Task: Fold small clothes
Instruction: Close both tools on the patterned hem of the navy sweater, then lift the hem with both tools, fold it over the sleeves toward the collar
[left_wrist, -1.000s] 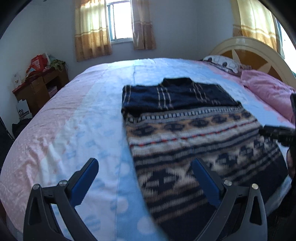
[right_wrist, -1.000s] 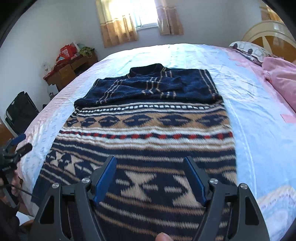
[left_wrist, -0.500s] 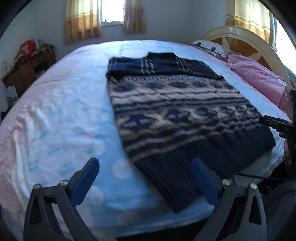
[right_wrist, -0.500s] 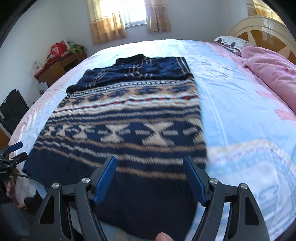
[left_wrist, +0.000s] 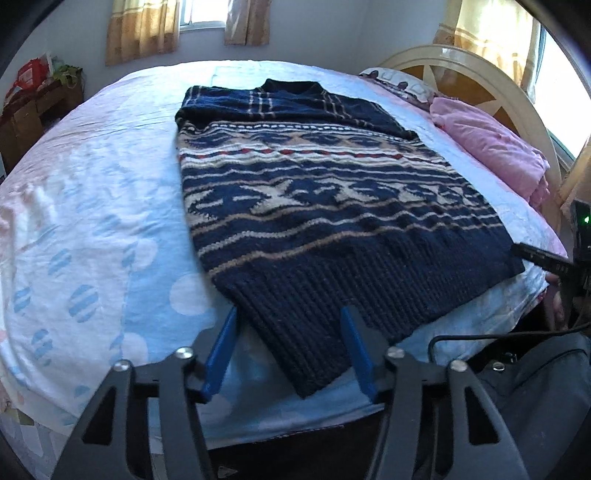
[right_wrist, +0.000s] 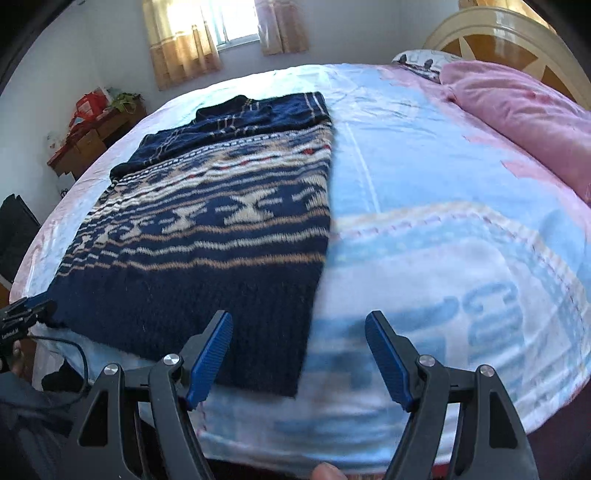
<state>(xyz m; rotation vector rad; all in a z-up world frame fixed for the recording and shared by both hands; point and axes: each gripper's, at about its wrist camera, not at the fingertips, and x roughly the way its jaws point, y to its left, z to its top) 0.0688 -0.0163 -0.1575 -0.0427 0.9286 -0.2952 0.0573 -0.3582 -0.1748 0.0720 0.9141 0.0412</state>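
Room: bedroom with a window and tan curtains (left_wrist: 142, 31) on the far wall, a wooden side table (right_wrist: 92, 138) near the far left corner of the bed.
Bed: covered with a pale blue and pink sheet (left_wrist: 96, 206); a pink blanket (right_wrist: 517, 122) lies bunched by the cream and wood headboard (left_wrist: 476, 85).
Sweater: a navy knitted sweater (left_wrist: 332, 206) with tan and white bands lies flat on the bed, neck toward the window, ribbed hem at the near edge of the bed; the sleeves seem folded over the chest, but the far part is small and I cannot be sure.
Left gripper: the left gripper (left_wrist: 290, 325) hangs over the near left corner of the sweater hem; its jaws have just been closing to about half width, with the hem corner between the blue pads (left_wrist: 221, 350), which do not press it.
Right gripper: the right gripper (right_wrist: 299, 339) is over the near right corner of the sweater, jaws wide, one pad above the hem, the other above the sheet; nothing is held.
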